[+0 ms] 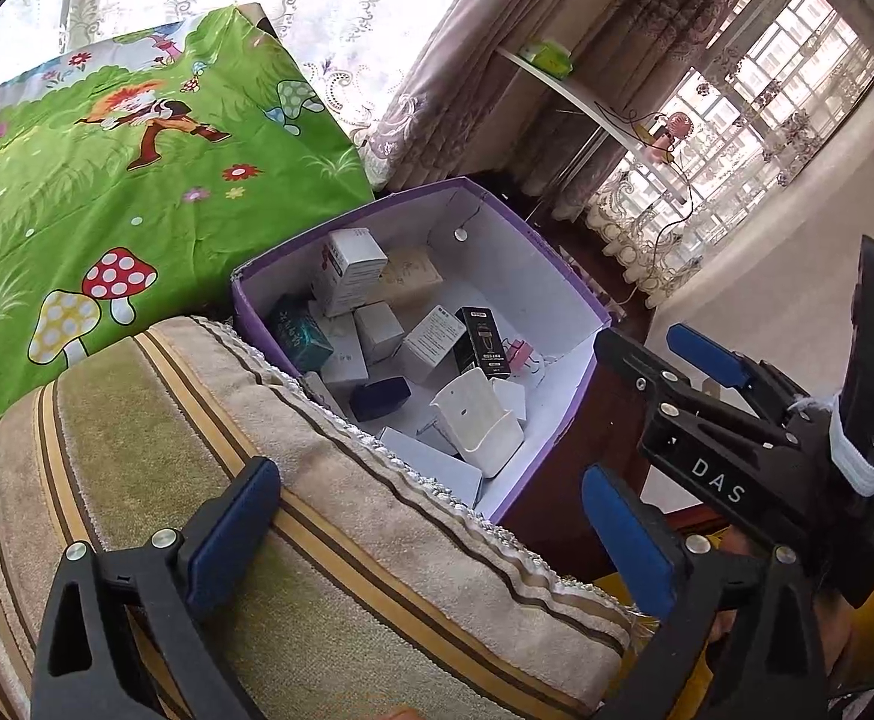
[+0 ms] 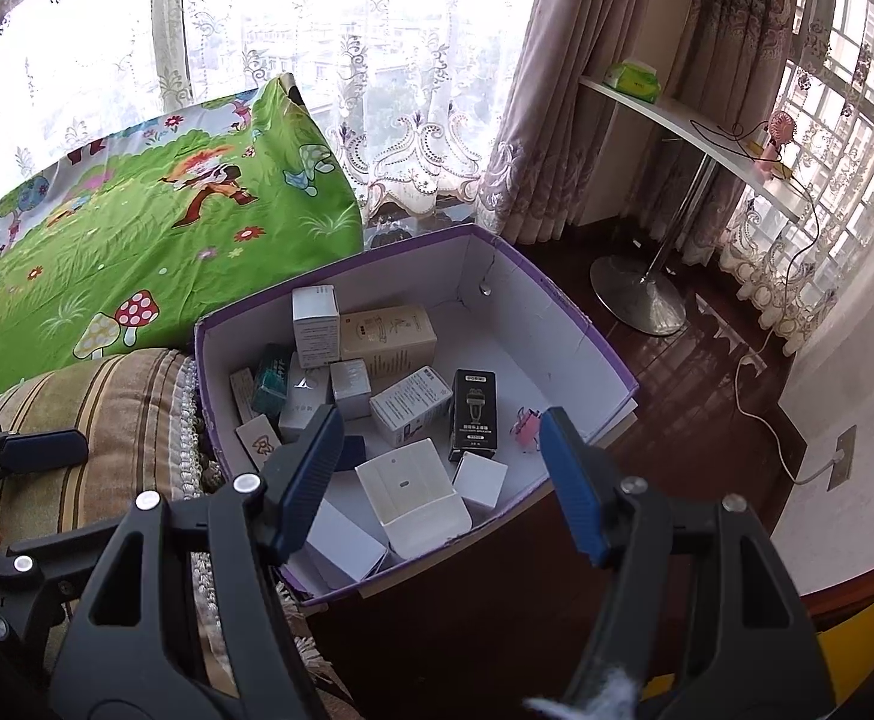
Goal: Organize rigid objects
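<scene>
Both tools, left tool (image 1: 431, 531) and right tool (image 2: 439, 474), spread and empty; I could nudge the overhanging purple box (image 2: 562, 306) off its perch.

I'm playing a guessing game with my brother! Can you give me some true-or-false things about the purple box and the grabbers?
1. The purple box holds many small boxes. True.
2. The left gripper grips a carton. False: its jaws are open and empty.
3. A black carton is inside the box. True.
4. The right gripper is shut tight. False: it is open, holding nothing.
5. The cloth beside the box is plain red. False: green with mushrooms.
</scene>
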### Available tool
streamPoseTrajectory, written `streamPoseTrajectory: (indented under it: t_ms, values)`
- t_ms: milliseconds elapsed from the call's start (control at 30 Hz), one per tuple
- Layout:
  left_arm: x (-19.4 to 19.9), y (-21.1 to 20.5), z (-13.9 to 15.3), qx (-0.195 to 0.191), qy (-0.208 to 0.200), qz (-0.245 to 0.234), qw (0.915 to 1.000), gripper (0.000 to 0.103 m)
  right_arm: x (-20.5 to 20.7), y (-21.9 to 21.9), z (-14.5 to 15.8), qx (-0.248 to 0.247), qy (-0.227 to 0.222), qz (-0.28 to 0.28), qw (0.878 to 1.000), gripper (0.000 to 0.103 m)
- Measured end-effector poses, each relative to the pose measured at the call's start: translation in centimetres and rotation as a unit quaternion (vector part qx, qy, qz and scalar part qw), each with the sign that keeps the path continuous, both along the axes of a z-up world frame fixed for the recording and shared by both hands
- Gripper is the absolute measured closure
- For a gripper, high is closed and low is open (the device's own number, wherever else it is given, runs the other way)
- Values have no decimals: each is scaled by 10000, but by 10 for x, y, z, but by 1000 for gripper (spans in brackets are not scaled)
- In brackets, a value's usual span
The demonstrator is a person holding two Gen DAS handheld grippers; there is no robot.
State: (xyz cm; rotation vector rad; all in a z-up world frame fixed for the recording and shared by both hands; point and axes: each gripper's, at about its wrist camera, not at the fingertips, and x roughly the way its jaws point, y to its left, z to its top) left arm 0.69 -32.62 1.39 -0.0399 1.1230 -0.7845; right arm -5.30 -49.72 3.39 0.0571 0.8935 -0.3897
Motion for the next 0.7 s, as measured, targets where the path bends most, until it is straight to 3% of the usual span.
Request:
streamPoseTrajectory:
  t_ms: [700]
  values:
    - [-2, -2, -1, 36, -37, -20, 10000, 1, 0, -2, -4, 56, 13, -34, 10000, 32]
